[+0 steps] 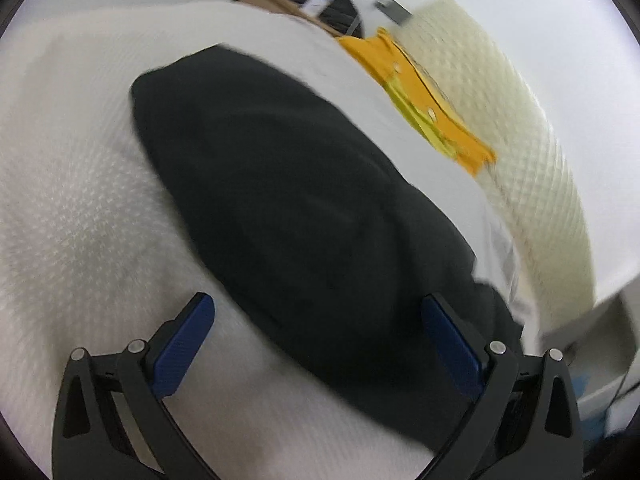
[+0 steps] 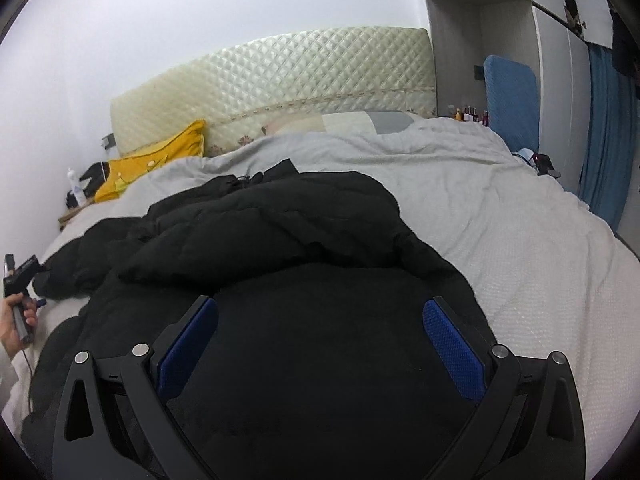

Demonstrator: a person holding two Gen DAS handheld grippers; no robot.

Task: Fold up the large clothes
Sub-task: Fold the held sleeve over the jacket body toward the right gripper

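Observation:
A large black padded coat (image 2: 280, 248) lies rumpled on a white bedspread (image 2: 500, 240). My right gripper (image 2: 320, 312) hovers over its near part, open, blue pads wide apart with nothing between them. In the left wrist view the same coat (image 1: 280, 184) runs diagonally across the bed, blurred. My left gripper (image 1: 318, 312) is open above the coat's edge, with one pad (image 1: 188, 340) over the white bedspread (image 1: 80, 220) and the other over the black fabric. In the right wrist view the left gripper (image 2: 38, 276) appears at the far left, held in a hand (image 2: 16, 328).
A cream quilted headboard (image 2: 280, 80) stands against the wall behind the bed. A yellow pillow (image 2: 160, 160) lies at the head on the left, a blue cushion (image 2: 512, 96) at the right. A bedside shelf with a bottle (image 2: 76, 192) sits at the left. Blue curtains (image 2: 604, 128) hang far right.

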